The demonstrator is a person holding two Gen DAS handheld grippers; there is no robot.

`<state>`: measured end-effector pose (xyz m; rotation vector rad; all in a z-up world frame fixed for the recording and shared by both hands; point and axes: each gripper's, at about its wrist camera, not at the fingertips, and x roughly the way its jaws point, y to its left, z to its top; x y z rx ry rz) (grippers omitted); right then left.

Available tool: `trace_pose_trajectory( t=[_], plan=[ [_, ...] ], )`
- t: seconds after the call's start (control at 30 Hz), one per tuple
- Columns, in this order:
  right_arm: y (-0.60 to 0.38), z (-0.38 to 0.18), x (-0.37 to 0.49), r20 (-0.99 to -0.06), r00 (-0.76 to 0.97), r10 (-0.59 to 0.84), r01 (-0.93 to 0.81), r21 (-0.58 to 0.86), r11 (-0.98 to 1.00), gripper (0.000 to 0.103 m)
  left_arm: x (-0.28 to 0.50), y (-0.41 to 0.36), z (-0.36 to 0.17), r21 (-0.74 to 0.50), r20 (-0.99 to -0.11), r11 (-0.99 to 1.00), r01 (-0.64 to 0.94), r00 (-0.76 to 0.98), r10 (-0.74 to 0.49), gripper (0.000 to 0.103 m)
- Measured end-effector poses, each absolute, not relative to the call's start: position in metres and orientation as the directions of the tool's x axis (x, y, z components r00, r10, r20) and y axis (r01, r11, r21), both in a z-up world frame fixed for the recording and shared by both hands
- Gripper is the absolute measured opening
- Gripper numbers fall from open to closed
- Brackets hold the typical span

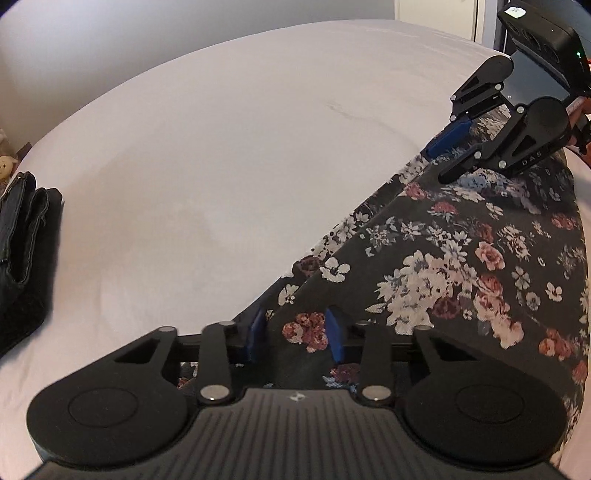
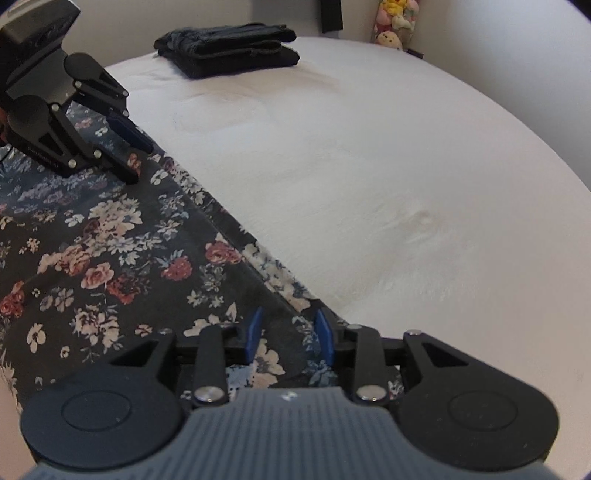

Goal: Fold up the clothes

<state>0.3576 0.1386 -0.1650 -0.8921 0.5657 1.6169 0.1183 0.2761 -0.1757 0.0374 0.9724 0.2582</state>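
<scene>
A dark floral garment (image 1: 461,266) lies flat on a white bed, its folded edge running diagonally; it also shows in the right wrist view (image 2: 110,251). My left gripper (image 1: 297,334) is open, its blue pads straddling the garment's edge near one corner. My right gripper (image 2: 288,334) is open the same way at the other end of that edge. Each gripper shows in the other's view: the right gripper (image 1: 443,155) and the left gripper (image 2: 135,155), both low over the fabric.
A folded black garment (image 2: 229,48) lies at the far side of the white bed (image 2: 388,166); it also shows at the left in the left wrist view (image 1: 26,251). Stuffed toys (image 2: 395,22) stand by the wall behind the bed.
</scene>
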Motion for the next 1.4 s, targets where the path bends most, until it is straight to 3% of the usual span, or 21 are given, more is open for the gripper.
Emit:
trace_pose_trajectory(
  t=[0.03, 0.07, 0.23, 0.63, 0.77, 0.9, 1.17, 1.33, 1.4],
  plan=[
    [0.139, -0.164, 0.356, -0.802, -0.071, 0.593, -0.967, -0.091, -0.239, 0.016, 0.119, 0.274, -0.175, 0.156, -0.809, 0.967, -0.202, 0.536, 0.242, 0.015],
    [0.138, -0.163, 0.352, -0.802, -0.059, 0.595, -0.961, -0.115, -0.251, 0.010, 0.120, 0.272, -0.174, 0.165, -0.805, 0.965, -0.203, 0.537, 0.251, 0.010],
    [0.123, -0.154, 0.344, -0.753, -0.017, 0.657, -0.950, -0.192, -0.245, 0.000, 0.110, 0.266, -0.165, 0.197, -0.758, 0.952, -0.236, 0.579, 0.300, 0.002],
    [0.135, -0.159, 0.355, -0.741, 0.040, 0.670, -0.973, -0.181, -0.142, 0.003, 0.116, 0.278, -0.174, 0.201, -0.755, 0.938, -0.282, 0.565, 0.332, 0.002],
    [0.112, -0.155, 0.361, -0.731, 0.079, 0.678, -0.986, -0.156, -0.053, 0.018, 0.102, 0.275, -0.165, 0.175, -0.731, 0.910, -0.375, 0.570, 0.375, 0.021],
    [0.089, -0.152, 0.367, -0.721, 0.119, 0.682, -0.991, -0.130, 0.036, 0.018, 0.073, 0.267, -0.143, 0.129, -0.694, 0.851, -0.509, 0.566, 0.444, 0.040],
    [0.059, -0.172, 0.402, -0.758, 0.263, 0.597, -0.960, -0.144, 0.241, 0.018, 0.009, 0.239, -0.146, -0.004, -0.728, 0.736, -0.677, 0.507, 0.462, 0.041],
    [0.065, -0.174, 0.425, -0.762, 0.296, 0.576, -0.923, -0.074, 0.377, 0.016, -0.026, 0.226, -0.151, -0.050, -0.736, 0.663, -0.747, 0.476, 0.481, 0.041],
    [0.068, -0.170, 0.412, -0.754, 0.353, 0.554, -0.908, -0.135, 0.396, 0.016, -0.035, 0.221, -0.152, -0.067, -0.738, 0.639, -0.767, 0.469, 0.486, 0.041]
  ],
)
